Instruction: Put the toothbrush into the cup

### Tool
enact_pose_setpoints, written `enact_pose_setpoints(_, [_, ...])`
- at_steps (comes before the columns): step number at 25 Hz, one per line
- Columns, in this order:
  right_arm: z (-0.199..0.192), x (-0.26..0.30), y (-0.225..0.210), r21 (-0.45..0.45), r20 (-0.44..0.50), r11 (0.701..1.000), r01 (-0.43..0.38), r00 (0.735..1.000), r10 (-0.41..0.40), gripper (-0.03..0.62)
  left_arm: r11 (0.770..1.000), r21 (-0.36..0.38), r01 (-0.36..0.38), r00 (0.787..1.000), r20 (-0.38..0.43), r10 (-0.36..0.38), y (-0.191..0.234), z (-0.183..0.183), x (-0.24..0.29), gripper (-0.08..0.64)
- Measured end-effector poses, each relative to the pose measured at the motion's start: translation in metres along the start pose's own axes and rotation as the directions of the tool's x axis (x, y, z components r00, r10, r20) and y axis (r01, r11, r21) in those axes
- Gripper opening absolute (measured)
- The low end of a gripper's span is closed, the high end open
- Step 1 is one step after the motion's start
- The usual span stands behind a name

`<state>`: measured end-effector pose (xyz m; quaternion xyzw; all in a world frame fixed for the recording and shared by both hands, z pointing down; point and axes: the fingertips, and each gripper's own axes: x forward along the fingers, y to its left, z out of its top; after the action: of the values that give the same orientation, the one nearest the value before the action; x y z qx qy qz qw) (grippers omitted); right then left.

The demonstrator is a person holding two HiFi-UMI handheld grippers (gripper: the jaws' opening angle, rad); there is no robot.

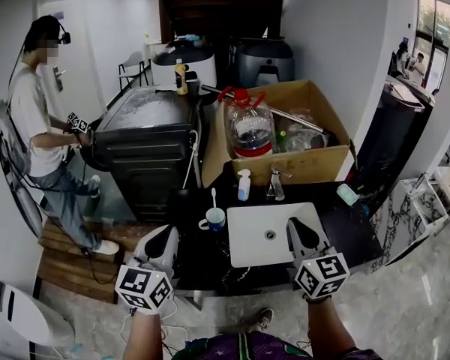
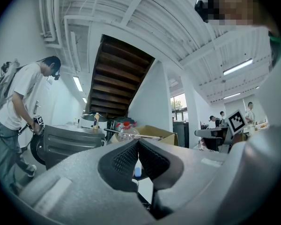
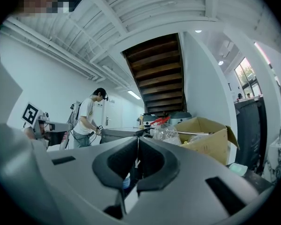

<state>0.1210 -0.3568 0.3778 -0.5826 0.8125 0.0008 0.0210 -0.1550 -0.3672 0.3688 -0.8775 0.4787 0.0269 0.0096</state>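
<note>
Black counter, toothbrush in cup — left tool, right tool (both closed)

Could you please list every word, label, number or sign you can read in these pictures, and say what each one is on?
No text here can actually be read.
Large water bottle: red band near its base, any print too small.
Small yellow bottle: label blurred.
Spray bottle: no legible print.
Marker cubes: black-and-white square patterns only, no letters or numbers.
</note>
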Motion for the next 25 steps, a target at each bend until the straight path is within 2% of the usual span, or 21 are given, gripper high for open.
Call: enact_pose_setpoints(25, [-0.0047,-0.0029,-0.0013,-0.019,-0.011,1.0,-0.001,1.0,0.0,0.002,1.0,-0.023,0.007,1.0,0.0,-0.007,-0.0043,-0.0046,0.0024,0.015])
